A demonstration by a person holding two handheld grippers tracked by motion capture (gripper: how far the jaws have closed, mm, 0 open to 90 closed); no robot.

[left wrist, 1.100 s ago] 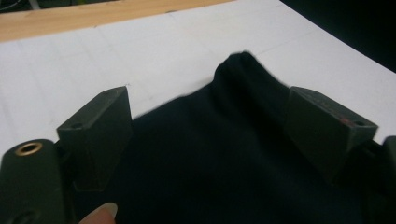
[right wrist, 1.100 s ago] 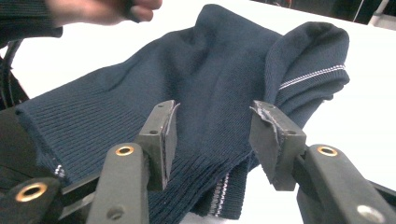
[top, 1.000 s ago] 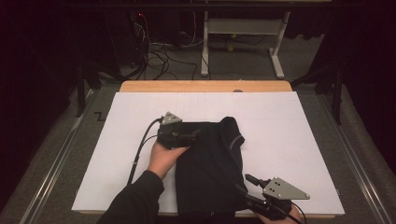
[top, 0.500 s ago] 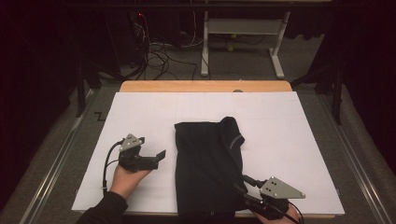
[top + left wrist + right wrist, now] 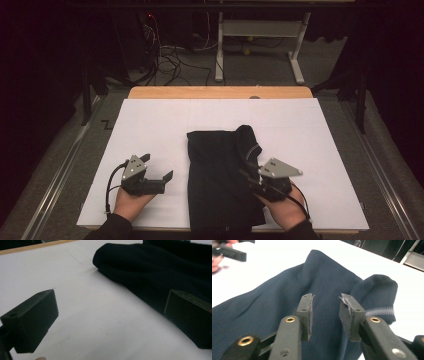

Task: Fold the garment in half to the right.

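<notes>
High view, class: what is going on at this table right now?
A person is folding a dark garment on a white table, holding tongs in each hand. The left tongs sit wide open on the bare surface just left of the garment, with nothing between them. The right tongs hover over the garment's right side near its striped collar; their jaws have just been closing, but a gap remains and no cloth is pinched. The garment lies folded into a narrow strip.
</notes>
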